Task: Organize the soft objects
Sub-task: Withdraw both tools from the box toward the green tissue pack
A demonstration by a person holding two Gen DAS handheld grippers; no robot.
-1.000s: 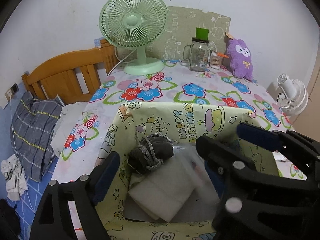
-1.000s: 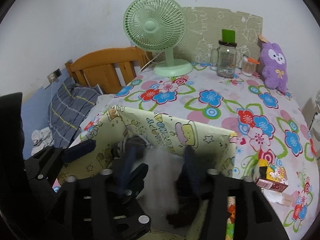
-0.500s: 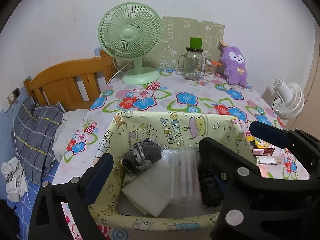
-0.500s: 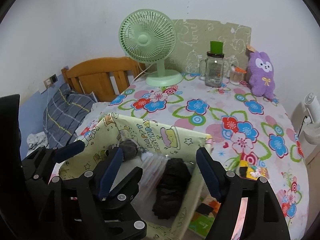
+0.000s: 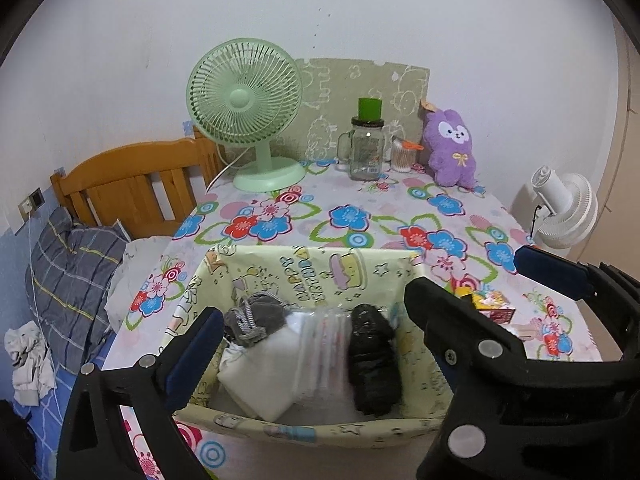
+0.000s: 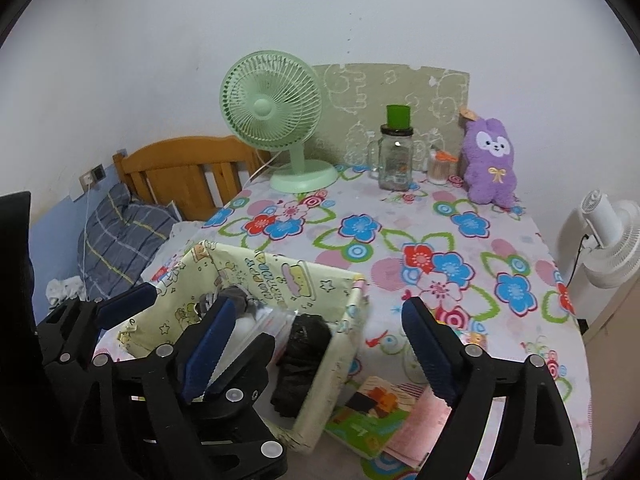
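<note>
Now lift both empty tongs, left gripper (image 5: pixel 368 312) spread wide and right gripper (image 6: pixel 316 344), its jaws just opened, straight clear of the fabric bin (image 5: pixel 320 268) holding the black bundle (image 5: pixel 372 360), minding its soft rim before crossing the open floral tablecloth (image 6: pixel 440 248) toward the purple plush (image 6: pixel 490 160).

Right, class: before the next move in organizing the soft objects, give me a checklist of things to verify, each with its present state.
1. Left tongs empty and open: ok; they have just been opening, nothing between them.
2. Right tongs empty and open: ok; also just opening.
3. Black bundle inside the fabric bin: ok.
4. Grey item, white folded cloth and clear packet inside the bin: ok.
5. All soft objects stored: not ok; purple plush stands at the table's far edge.
6. Path to the plush clear: cannot tell.
</note>
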